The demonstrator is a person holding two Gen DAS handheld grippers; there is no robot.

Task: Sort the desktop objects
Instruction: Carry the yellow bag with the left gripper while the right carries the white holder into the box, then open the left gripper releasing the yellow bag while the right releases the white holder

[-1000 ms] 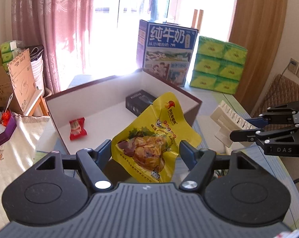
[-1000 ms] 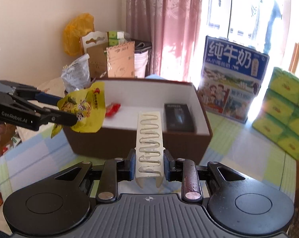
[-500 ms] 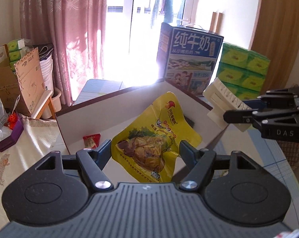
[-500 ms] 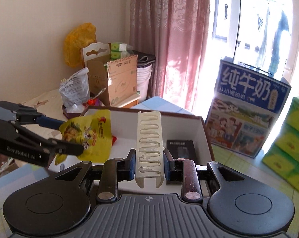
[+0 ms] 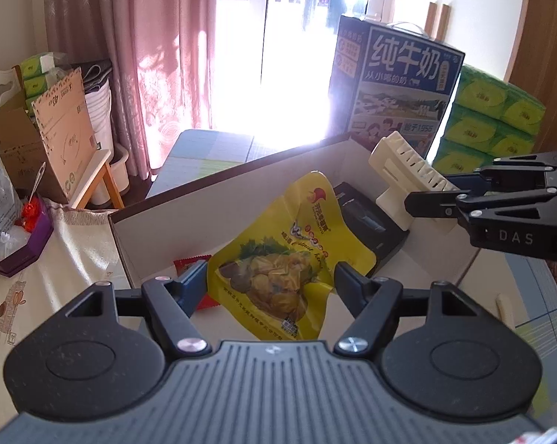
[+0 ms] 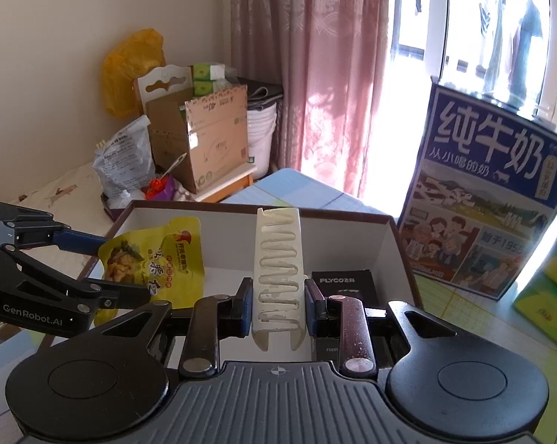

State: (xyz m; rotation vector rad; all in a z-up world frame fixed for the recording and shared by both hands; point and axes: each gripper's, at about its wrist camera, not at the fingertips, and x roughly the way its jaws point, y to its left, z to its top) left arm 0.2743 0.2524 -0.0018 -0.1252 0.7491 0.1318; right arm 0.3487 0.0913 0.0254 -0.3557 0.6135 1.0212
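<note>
Hovering above box (image 5: 219, 199) rim: pouch (image 5: 289, 255), rack (image 6: 278, 270).

Strong backlight from window (image 5: 278, 48), blown-out glare; fisheye edges warped, foreground sharp.

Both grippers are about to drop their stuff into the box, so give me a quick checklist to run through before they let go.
1. Left gripper grips the yellow snack pouch: ok.
2. Right gripper clamps the white slotted rack: ok.
3. Pouch is over the open box: ok.
4. Rack is over the box interior: ok.
5. Free floor under the rack: cannot tell; the black FLYCO box lies close beside it.
6. Red candy packet clear of the pouch's landing spot: cannot tell.
</note>
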